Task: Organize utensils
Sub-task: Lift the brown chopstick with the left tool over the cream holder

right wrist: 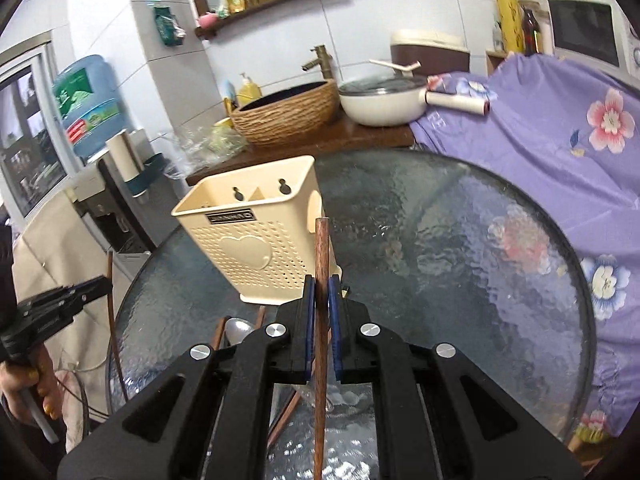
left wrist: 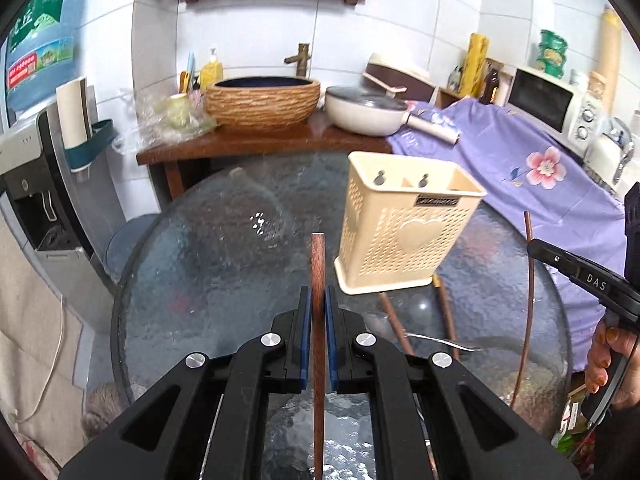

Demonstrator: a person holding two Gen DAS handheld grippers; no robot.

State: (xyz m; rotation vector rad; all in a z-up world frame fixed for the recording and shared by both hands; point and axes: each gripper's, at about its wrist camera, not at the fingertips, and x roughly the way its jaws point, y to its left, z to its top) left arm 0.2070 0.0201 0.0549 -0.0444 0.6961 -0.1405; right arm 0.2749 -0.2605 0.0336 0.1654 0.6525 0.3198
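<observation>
Each gripper is shut on a brown wooden chopstick. In the left wrist view my left gripper (left wrist: 318, 300) clamps one chopstick (left wrist: 318, 264) that sticks up past the blue pads, left of the cream perforated utensil holder (left wrist: 404, 228). In the right wrist view my right gripper (right wrist: 321, 290) clamps the other chopstick (right wrist: 321, 248), whose tip stands in front of the holder (right wrist: 256, 236), near its right side. The right gripper (left wrist: 532, 246) with its chopstick (left wrist: 530, 300) also shows at the right of the left view. More chopsticks (left wrist: 394, 324) and a metal spoon (left wrist: 444, 343) lie on the glass near the holder's base.
The round glass table (left wrist: 200, 272) carries the holder. Behind it a wooden counter (left wrist: 248, 142) holds a woven basin (left wrist: 262, 100) and a white lidded pan (left wrist: 364, 110). A purple flowered cloth (left wrist: 532, 168) lies on the right; a water dispenser (left wrist: 36, 184) stands on the left.
</observation>
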